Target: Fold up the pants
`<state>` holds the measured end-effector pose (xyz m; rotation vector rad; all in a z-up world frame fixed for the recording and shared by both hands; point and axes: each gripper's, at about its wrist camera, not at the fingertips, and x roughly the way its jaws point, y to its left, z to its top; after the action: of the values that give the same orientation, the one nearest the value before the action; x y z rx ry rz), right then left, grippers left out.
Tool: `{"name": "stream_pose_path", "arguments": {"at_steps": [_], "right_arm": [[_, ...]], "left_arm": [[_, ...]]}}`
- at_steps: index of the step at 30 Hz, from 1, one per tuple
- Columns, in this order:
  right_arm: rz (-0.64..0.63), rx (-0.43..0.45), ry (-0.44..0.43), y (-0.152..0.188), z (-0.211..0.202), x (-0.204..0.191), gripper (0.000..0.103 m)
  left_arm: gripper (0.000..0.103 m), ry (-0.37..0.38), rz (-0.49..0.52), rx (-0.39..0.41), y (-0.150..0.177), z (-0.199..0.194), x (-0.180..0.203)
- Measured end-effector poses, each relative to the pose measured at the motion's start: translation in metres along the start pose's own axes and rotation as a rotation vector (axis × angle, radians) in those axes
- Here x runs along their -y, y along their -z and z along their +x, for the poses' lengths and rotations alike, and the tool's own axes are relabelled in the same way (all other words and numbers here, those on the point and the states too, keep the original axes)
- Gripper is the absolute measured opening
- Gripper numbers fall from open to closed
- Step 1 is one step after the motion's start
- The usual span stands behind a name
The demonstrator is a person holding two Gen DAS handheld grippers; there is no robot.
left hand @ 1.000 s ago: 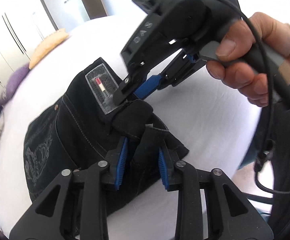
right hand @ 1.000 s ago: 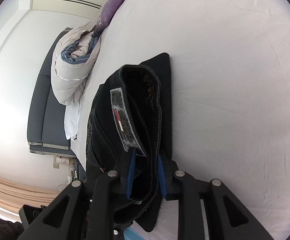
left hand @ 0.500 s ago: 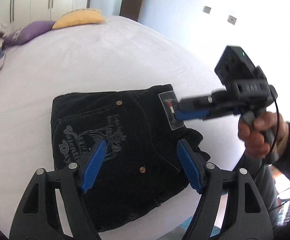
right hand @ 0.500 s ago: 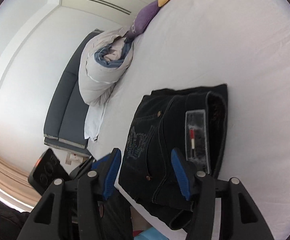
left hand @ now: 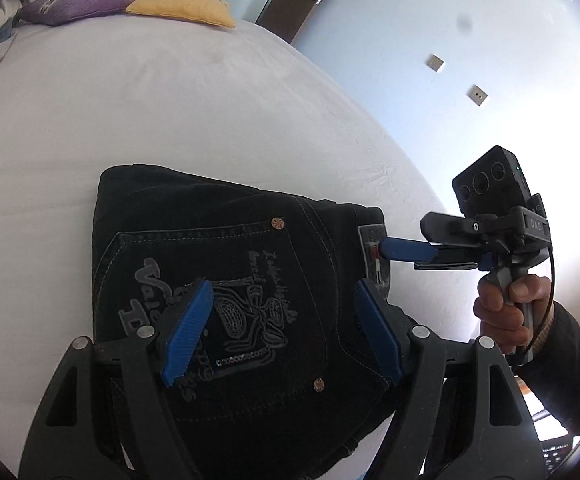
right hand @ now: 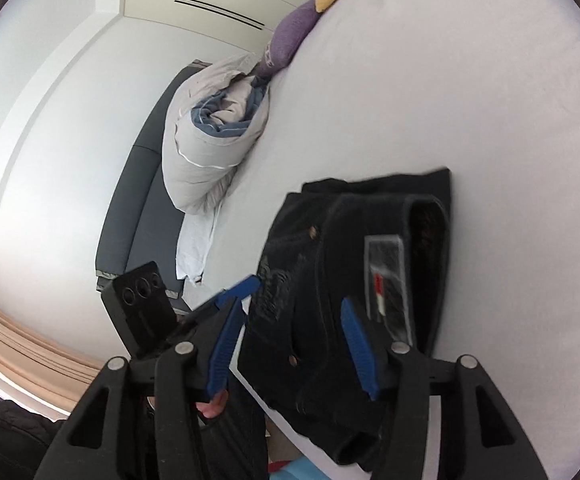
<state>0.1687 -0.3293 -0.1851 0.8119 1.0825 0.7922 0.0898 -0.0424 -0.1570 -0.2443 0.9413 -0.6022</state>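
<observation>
Two close downward views, shared pants [left hand: 230,280]

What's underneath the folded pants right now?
The folded pants lie on the white bed sheet, which shows all around them. Whatever lies directly beneath the pants is covered.

The pants [left hand: 226,280] are black denim with pale contrast stitching, grey embroidered lettering and a beaded motif on the back pocket, copper-coloured rivets, and a grey waist label [right hand: 388,280] carrying a red and white mark. They lie on a plain white bed sheet [left hand: 130,112], with one yellow cushion [left hand: 182,6] and one purple cushion [left hand: 78,4] at the far end. Both claws, left claw [left hand: 280,330] and right claw [right hand: 290,344], are black with ribbed blue pads.
</observation>
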Motion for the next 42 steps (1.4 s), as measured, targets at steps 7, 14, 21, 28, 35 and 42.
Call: {"name": "stream_pose_path", "arguments": {"at_steps": [7, 14, 21, 28, 35, 42], "right_arm": [[0.127, 0.014, 0.009, -0.002, 0.018, 0.050, 0.040], [0.117, -0.024, -0.034, 0.034, -0.006, 0.050, 0.046], [0.030, -0.061, -0.038, 0.077, -0.016, 0.027, 0.066], [0.036, 0.052, 0.018, 0.083, -0.063, 0.023, 0.072], [0.131, 0.025, 0.157, 0.052, -0.035, 0.050, 0.069], [0.142, -0.001, 0.176, 0.033, -0.014, 0.051, 0.069]], "left_arm": [[0.071, 0.037, -0.052, -0.026, 0.019, 0.019, -0.033], [0.071, 0.053, 0.012, -0.005, 0.033, 0.012, -0.039], [0.072, 0.082, -0.016, 0.004, 0.054, -0.014, -0.058], [0.075, 0.041, -0.110, 0.048, 0.044, -0.061, -0.079], [0.077, -0.020, -0.207, -0.093, 0.008, -0.021, -0.117], [0.077, -0.031, -0.168, -0.208, -0.003, 0.009, -0.116]]}}
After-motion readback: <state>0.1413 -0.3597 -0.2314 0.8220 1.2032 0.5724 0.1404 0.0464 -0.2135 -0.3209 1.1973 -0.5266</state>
